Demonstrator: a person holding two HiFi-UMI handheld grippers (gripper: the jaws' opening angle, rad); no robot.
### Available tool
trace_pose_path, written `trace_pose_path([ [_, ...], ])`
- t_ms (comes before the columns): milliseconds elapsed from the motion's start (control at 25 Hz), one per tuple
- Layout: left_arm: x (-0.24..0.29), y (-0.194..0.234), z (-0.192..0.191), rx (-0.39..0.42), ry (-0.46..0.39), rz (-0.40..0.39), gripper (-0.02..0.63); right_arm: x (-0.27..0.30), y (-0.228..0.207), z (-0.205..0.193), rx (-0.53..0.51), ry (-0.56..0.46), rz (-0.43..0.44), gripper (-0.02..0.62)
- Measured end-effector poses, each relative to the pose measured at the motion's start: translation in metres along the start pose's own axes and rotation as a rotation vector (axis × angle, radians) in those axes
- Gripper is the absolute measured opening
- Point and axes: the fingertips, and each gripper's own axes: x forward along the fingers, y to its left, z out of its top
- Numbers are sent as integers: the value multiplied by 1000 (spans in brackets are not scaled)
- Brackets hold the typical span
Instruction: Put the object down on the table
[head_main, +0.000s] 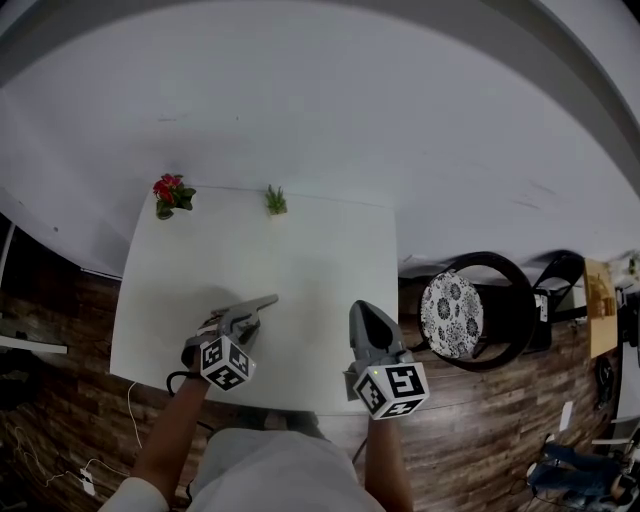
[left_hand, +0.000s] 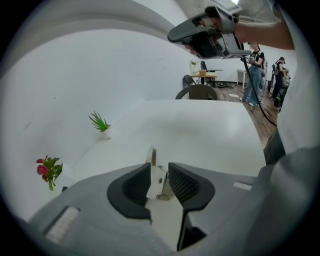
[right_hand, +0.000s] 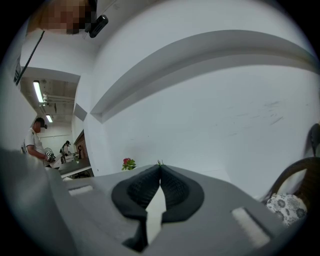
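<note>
A small flat white piece with a metal clip (left_hand: 156, 181) stands upright between the dark pads of my left gripper (left_hand: 160, 169). The pads stand apart, with a gap on the right side of the piece, so they are not pressing it. In the head view the left gripper (head_main: 266, 300) lies low over the white table (head_main: 300, 260) near its front left; the piece is too small to make out there. My right gripper (head_main: 362, 310) hovers at the front right, its pads (right_hand: 160, 172) meeting at the tips with nothing between them. It also shows high up in the left gripper view (left_hand: 175, 36).
A red flower pot (head_main: 172, 193) and a small green plant (head_main: 276, 200) stand at the table's far edge by the white wall. A black chair with a patterned cushion (head_main: 452, 313) sits right of the table. Cables lie on the wood floor. People stand far off (left_hand: 255, 70).
</note>
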Motion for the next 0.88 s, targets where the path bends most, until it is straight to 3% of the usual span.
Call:
trace_pose_path([
  [880, -67, 42, 19, -299, -158, 207, 31, -9, 12, 5, 0, -15, 20, 3],
])
